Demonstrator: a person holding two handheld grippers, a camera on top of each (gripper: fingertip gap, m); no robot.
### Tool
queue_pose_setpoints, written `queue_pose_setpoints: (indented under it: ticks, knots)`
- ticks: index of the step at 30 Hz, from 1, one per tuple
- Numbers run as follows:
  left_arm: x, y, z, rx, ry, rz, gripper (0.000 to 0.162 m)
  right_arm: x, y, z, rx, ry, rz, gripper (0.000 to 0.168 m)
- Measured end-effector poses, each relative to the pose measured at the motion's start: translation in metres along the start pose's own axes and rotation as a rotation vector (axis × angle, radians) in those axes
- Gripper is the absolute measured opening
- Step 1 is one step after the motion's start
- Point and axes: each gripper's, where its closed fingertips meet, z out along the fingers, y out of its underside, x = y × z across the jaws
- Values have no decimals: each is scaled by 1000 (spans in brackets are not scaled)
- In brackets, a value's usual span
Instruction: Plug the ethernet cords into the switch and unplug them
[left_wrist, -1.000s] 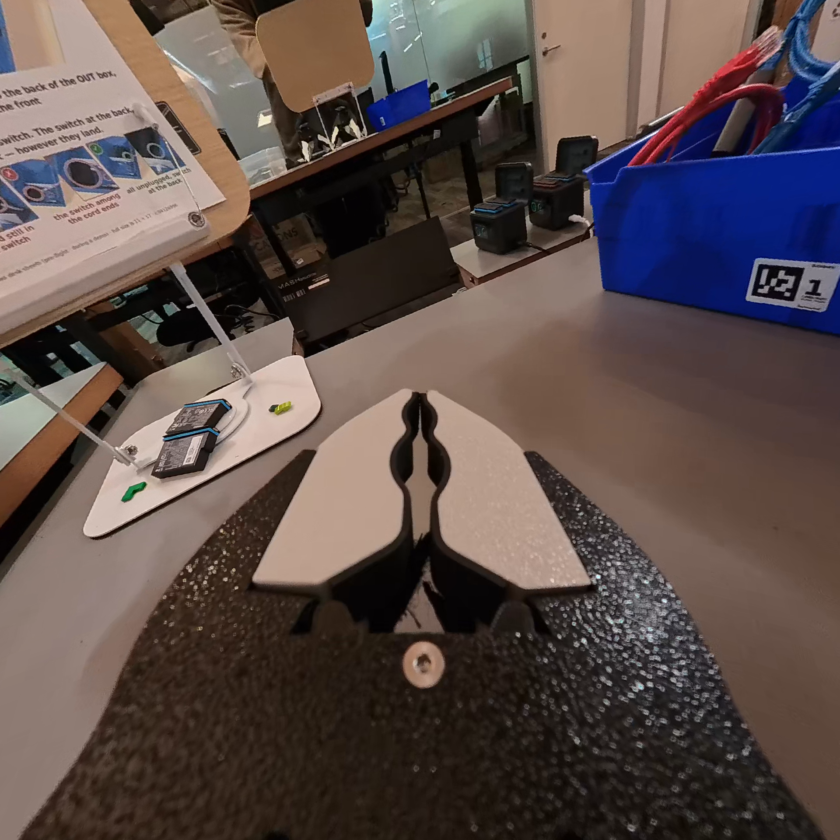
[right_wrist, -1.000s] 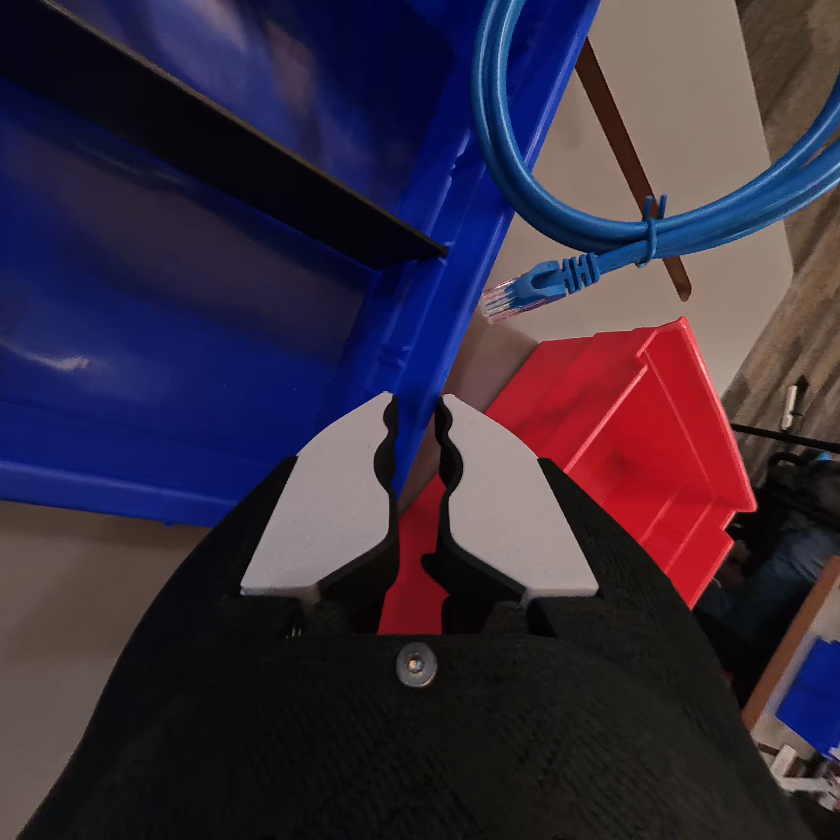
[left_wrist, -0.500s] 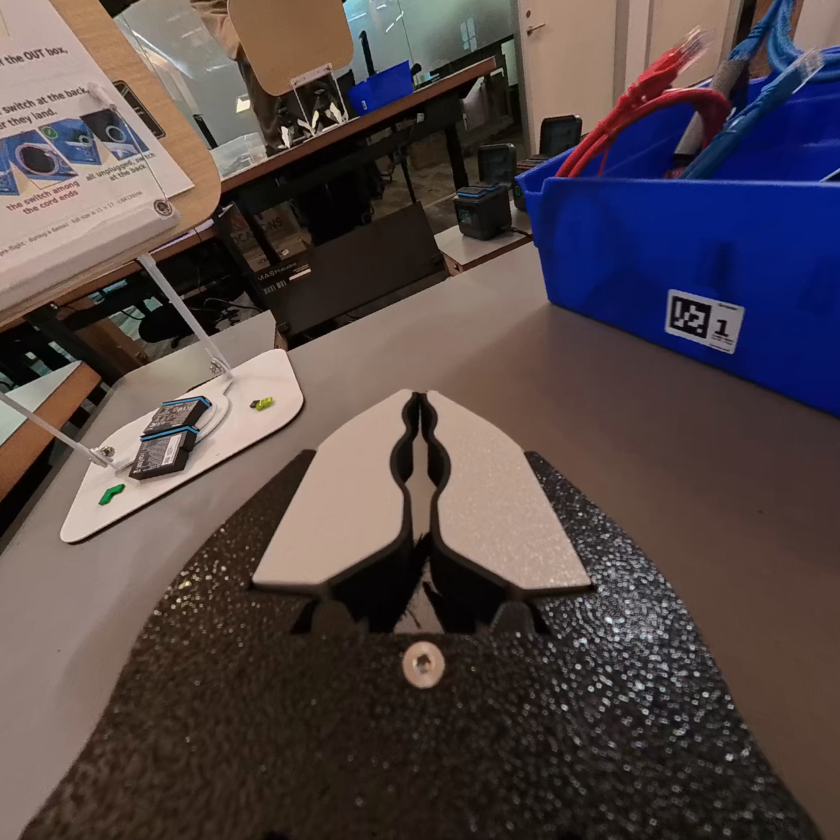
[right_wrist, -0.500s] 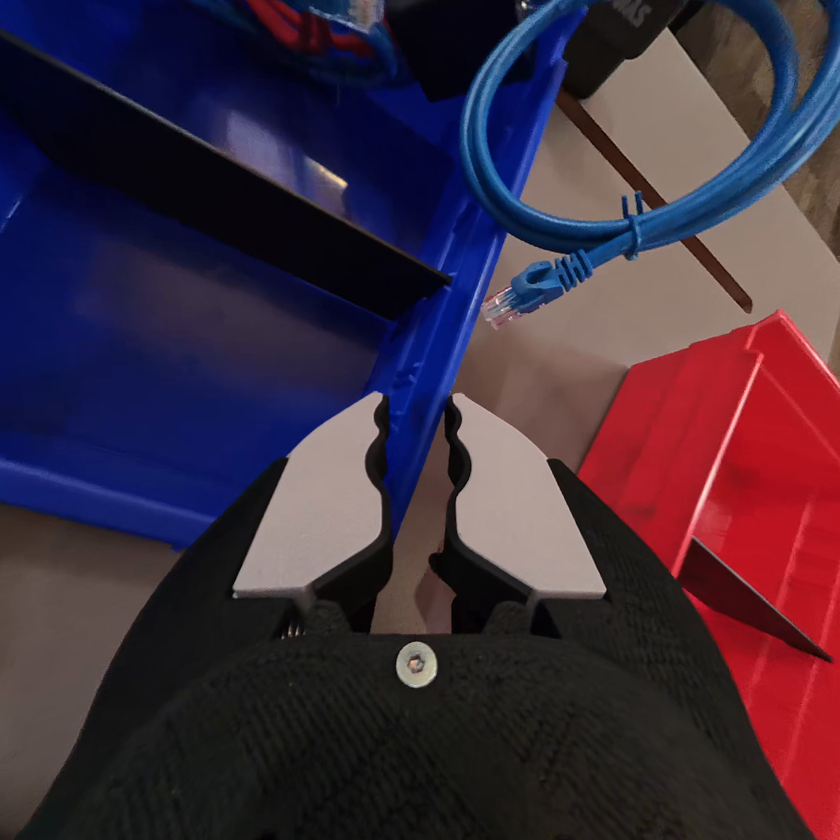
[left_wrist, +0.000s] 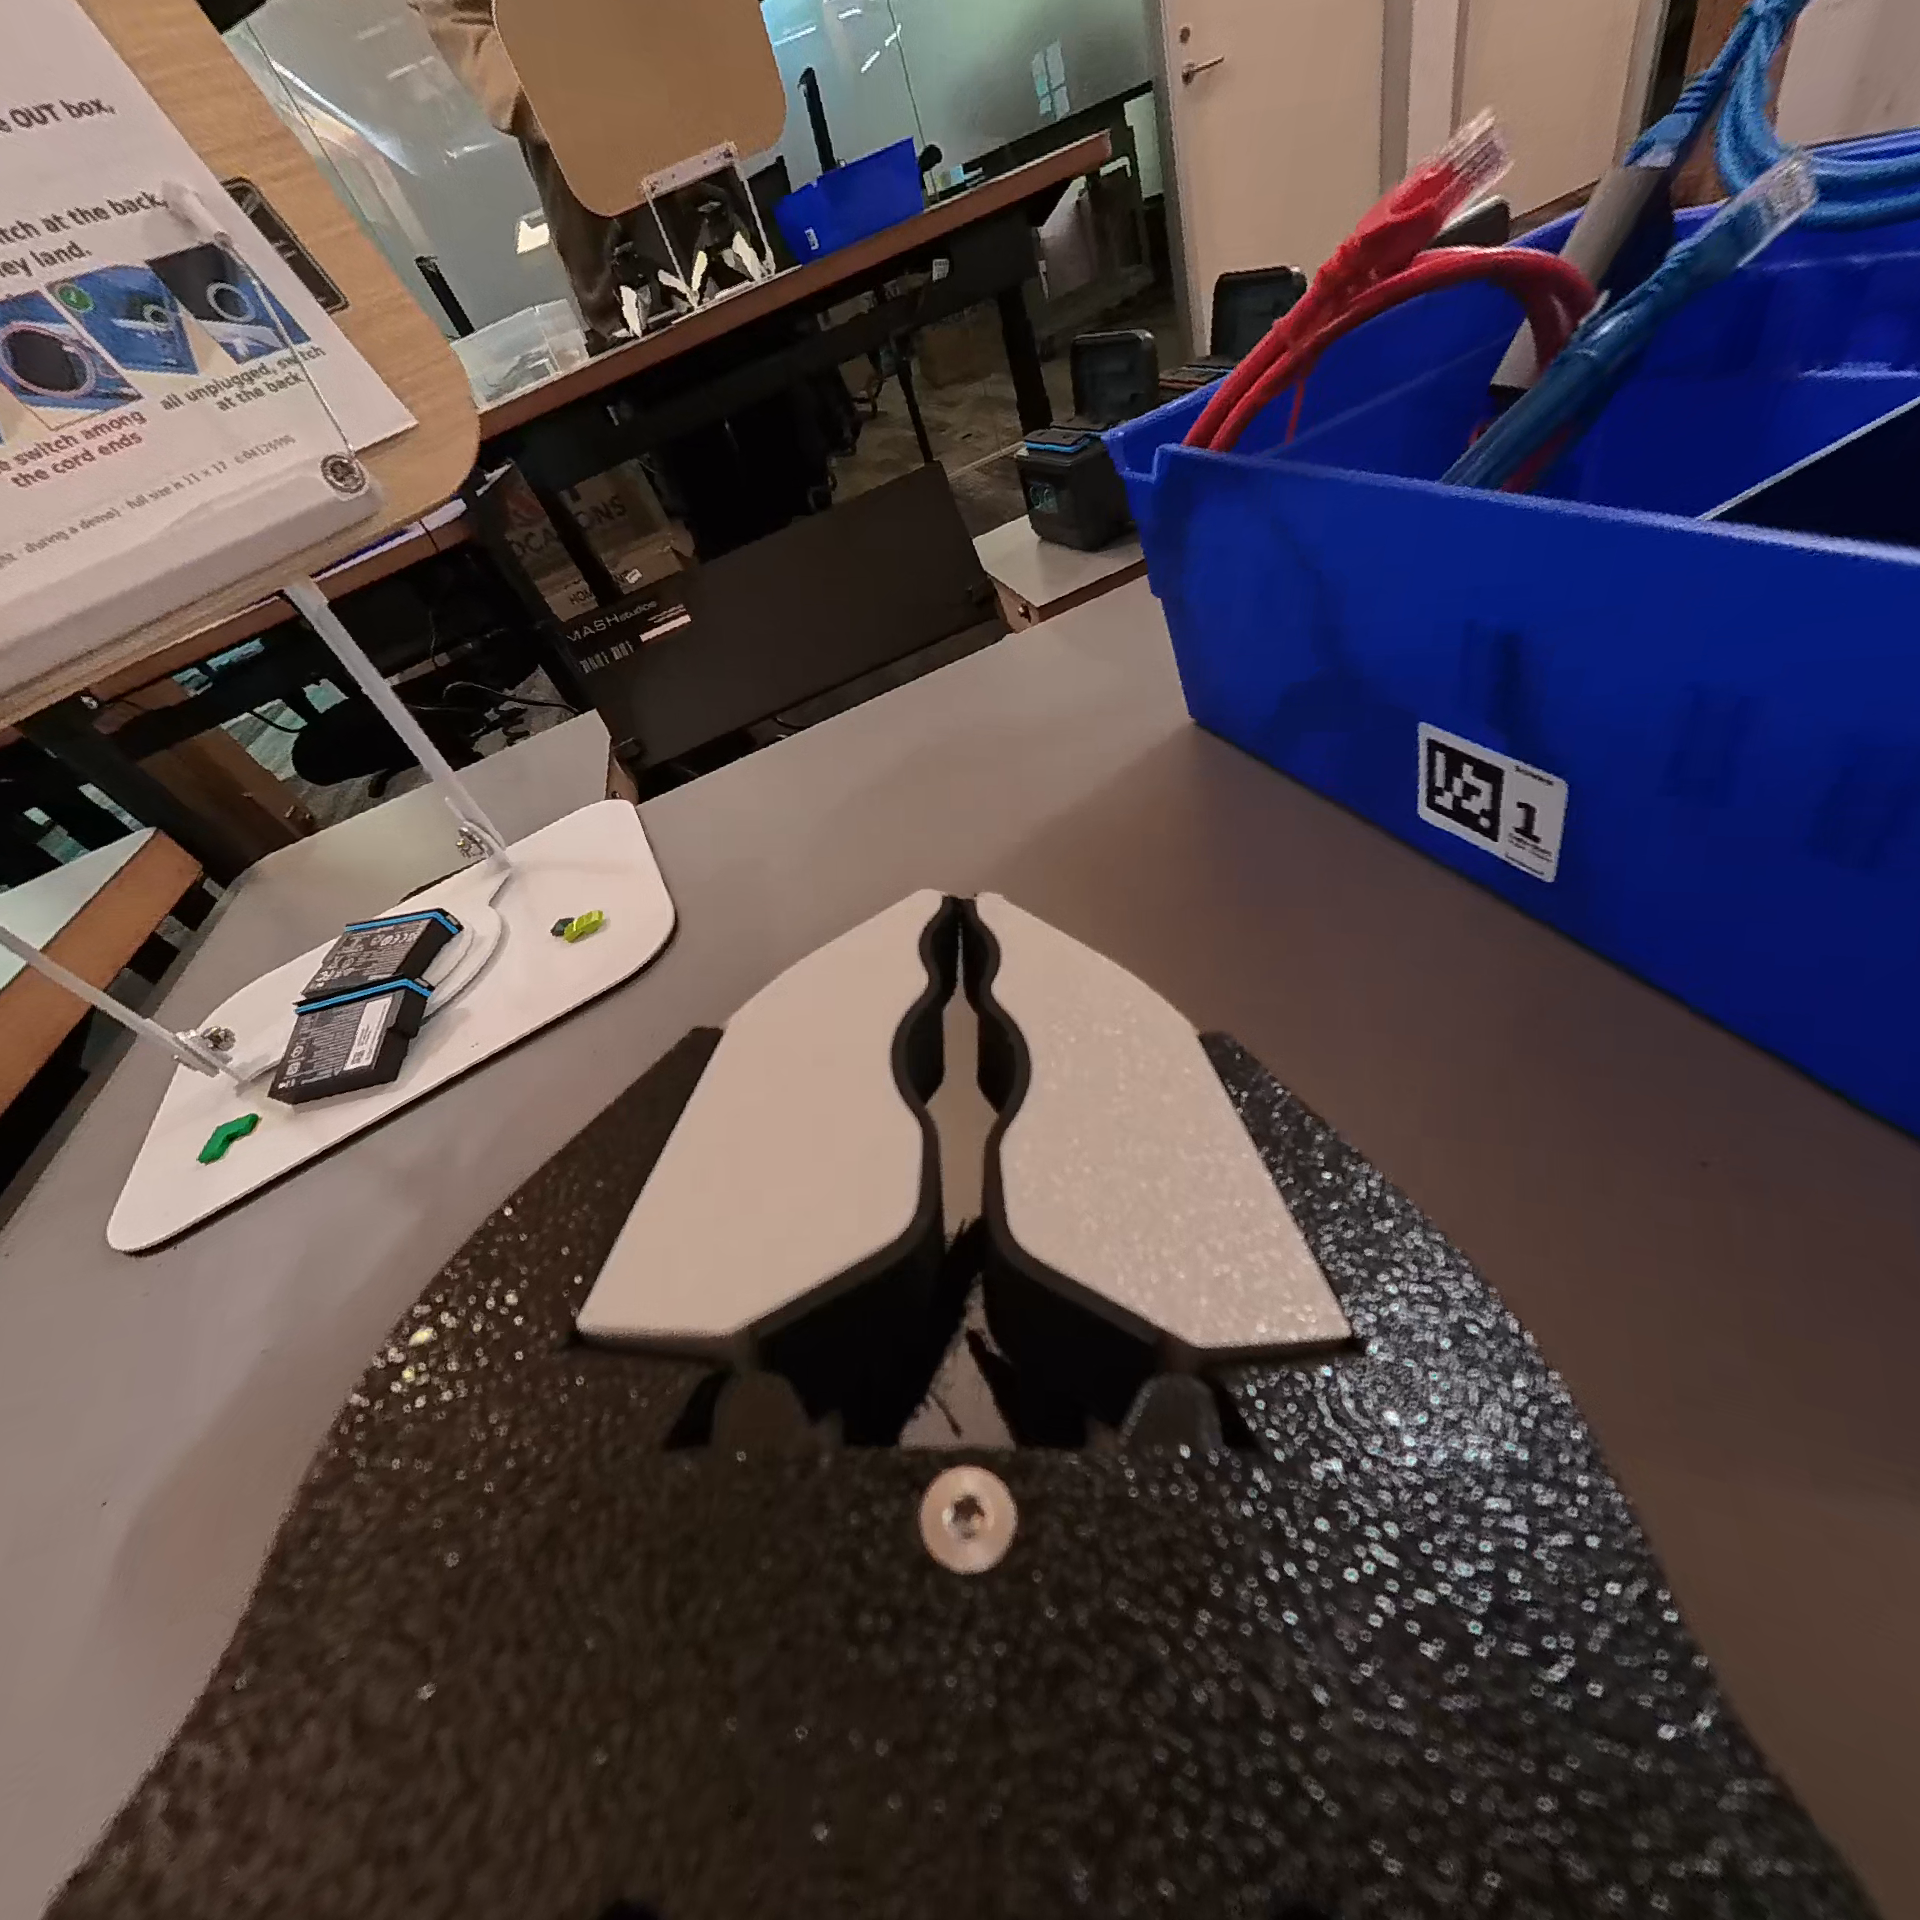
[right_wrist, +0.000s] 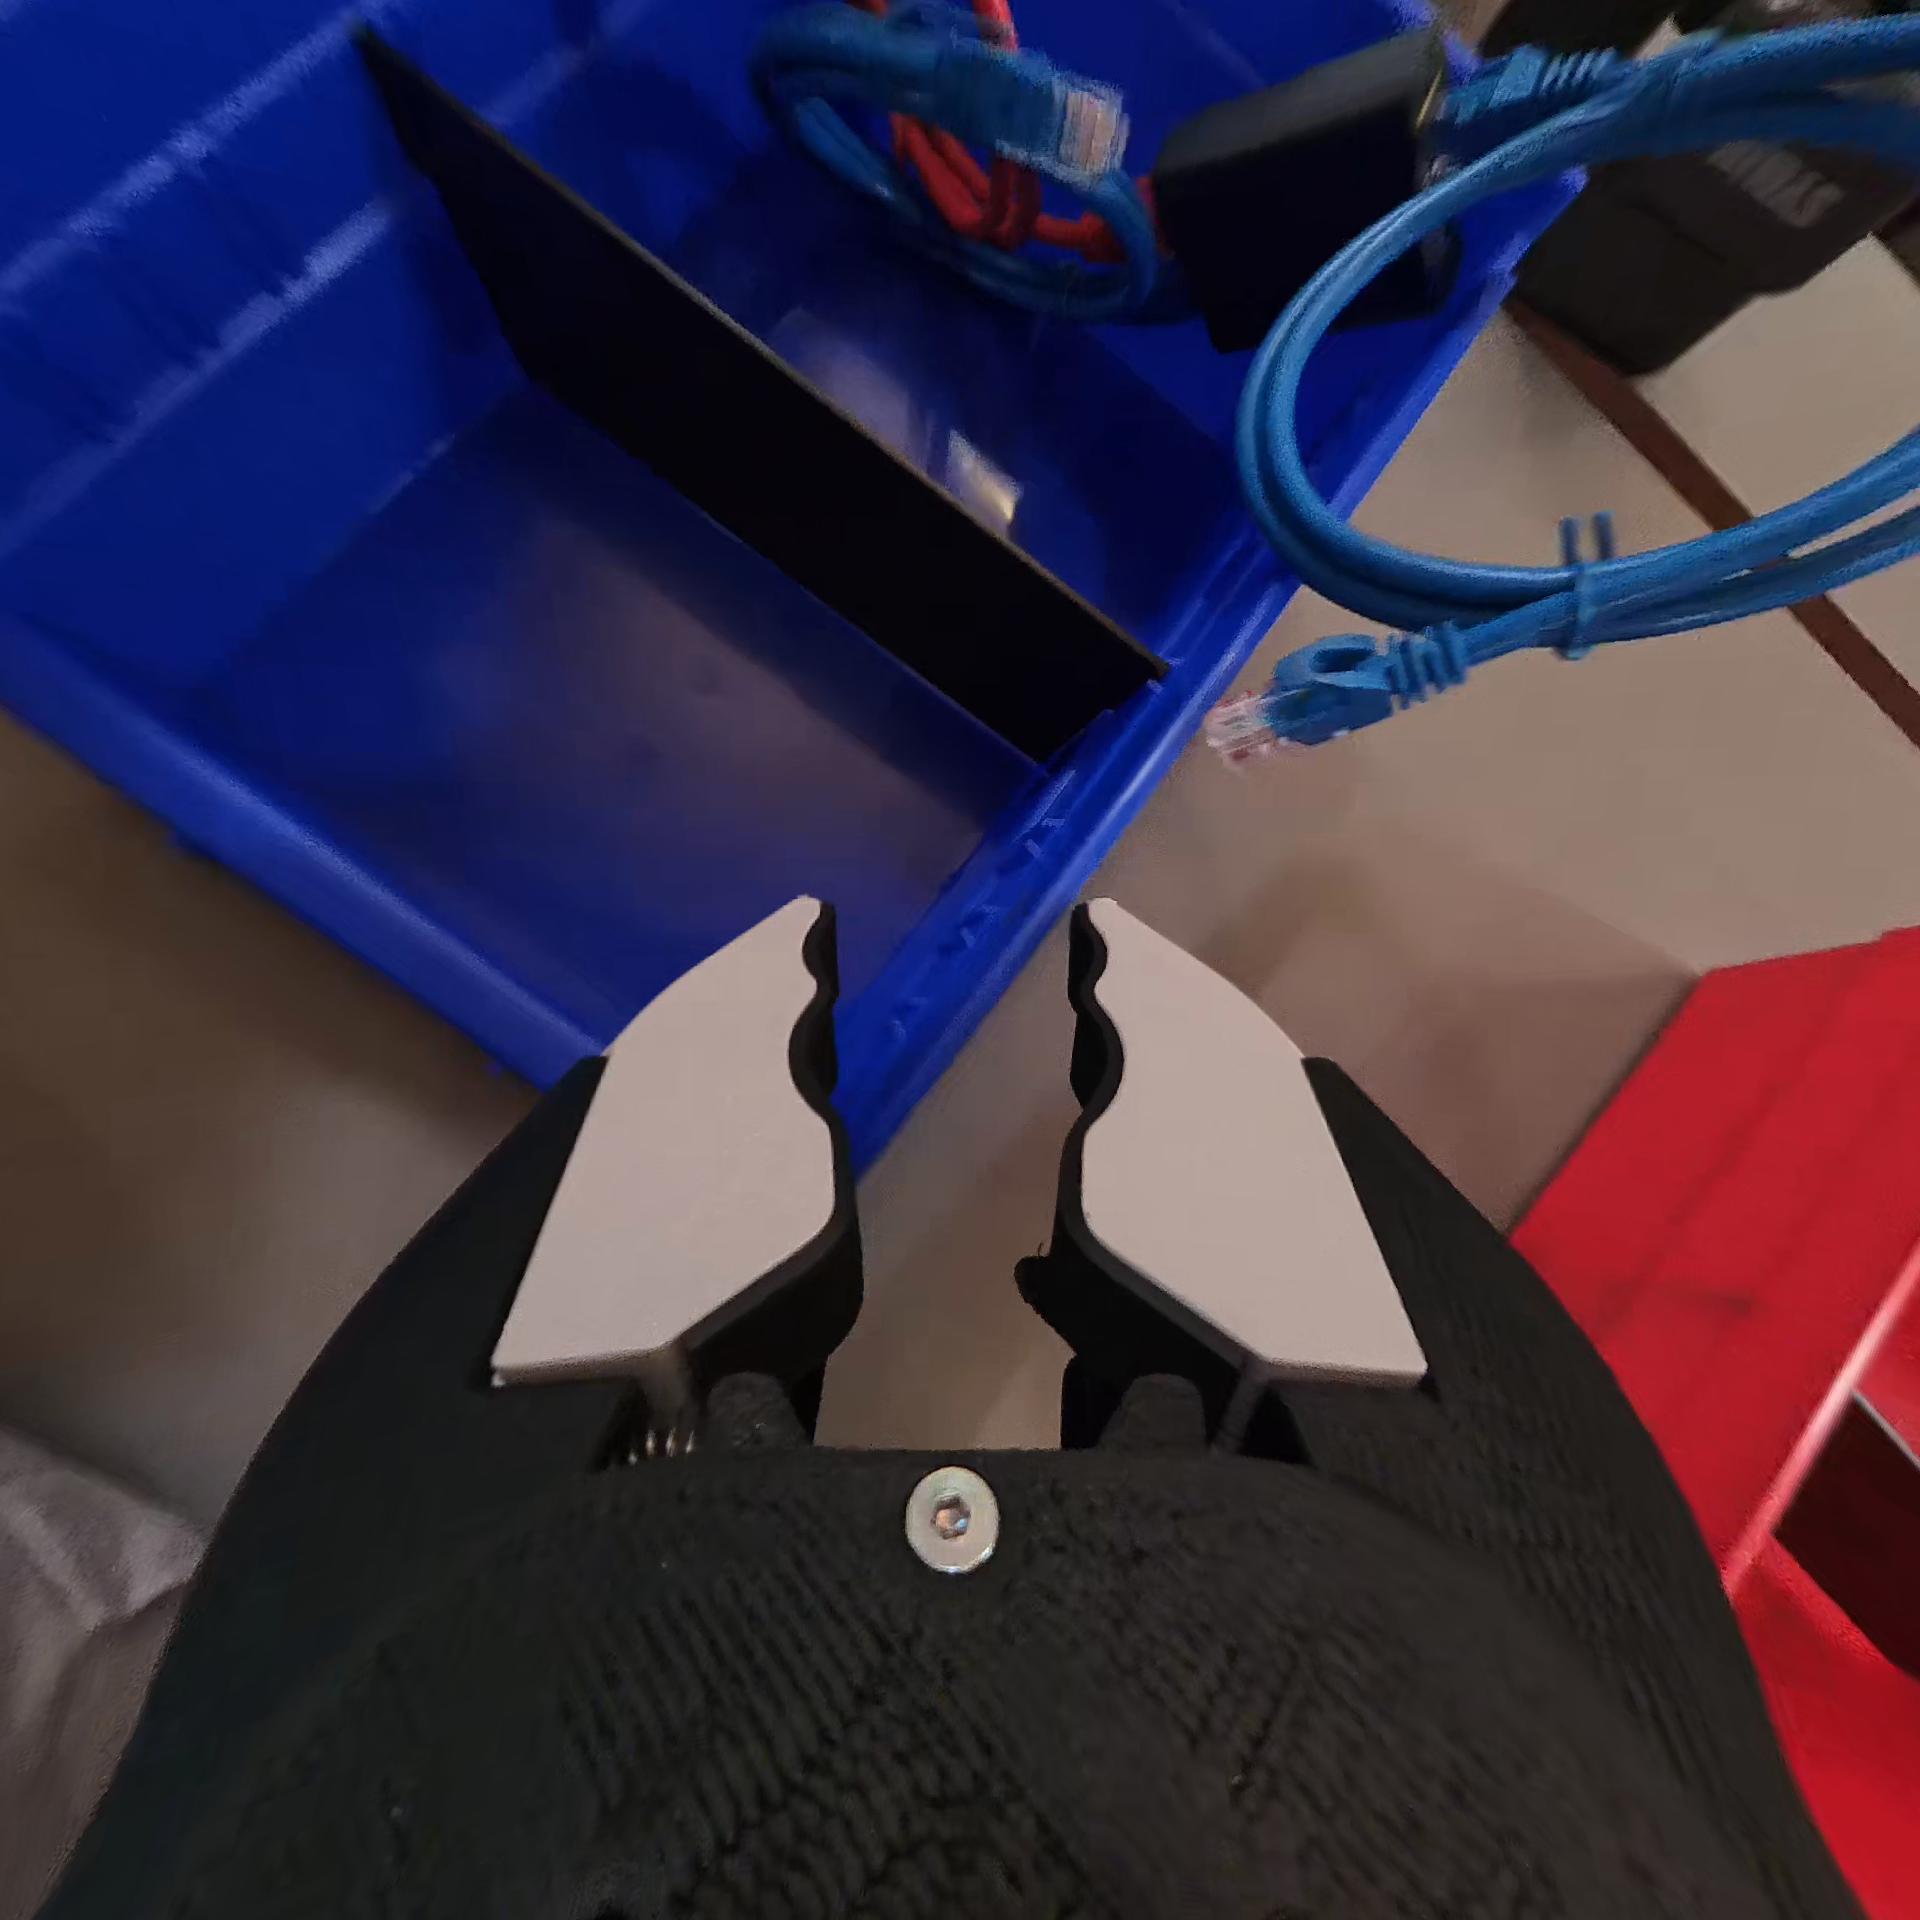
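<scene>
My left gripper is shut and empty, low over the grey table, left of a blue bin with red cable and blue cable sticking out. My right gripper is open and empty, above the near right rim of the blue bin. The bin's near compartment is bare; a black divider splits it. A coiled blue network cable hangs over the bin's right wall, its plug dangling outside. More blue and red cables lie in the far compartment with a black box.
A red bin stands to the right of the blue bin. A white base plate with two black battery packs carries a tilted instruction sheet at the table's left. Other desks and small black devices stand behind. One gripper's finger ends stand about 30 cm off the other's.
My right gripper has opened wide and drawn back from the bin's right wall, with more of the bin now in view. My left gripper has shifted, the blue bin coming nearer.
</scene>
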Motion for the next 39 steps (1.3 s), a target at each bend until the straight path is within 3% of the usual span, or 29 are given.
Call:
queue_pose_setpoints:
  ticks: [4,8,10,12,17,20,24,28,39]
  knots:
    - [-5,-1,-2,11,-11,-24,0,28,-25,-40,139,62,-109,33]
    - [-1,-1,-1,8,2,-12,0,64,-86,-49,255,289,-525,31]
    - [1,-2,-1,7,1,15,0,68,-115,-28,246,332,-795,32]
    - [2,-3,-1,9,-10,46,0,58,-127,6,183,253,-1054,37]
    - [4,-3,-1,12,-6,61,0,57,-129,76,-112,57,-1371,32]
    - [7,-4,-1,12,6,59,0,65,-130,100,-227,-34,-1421,37]
    - [7,-6,-2,16,-1,81,0,77,-123,117,-399,-144,-1327,39]
    - [5,-8,-3,25,-8,80,0,82,-116,124,-488,-220,-1289,29]
    - [8,-9,-4,28,7,76,0,90,-113,130,-595,-115,-1379,20]
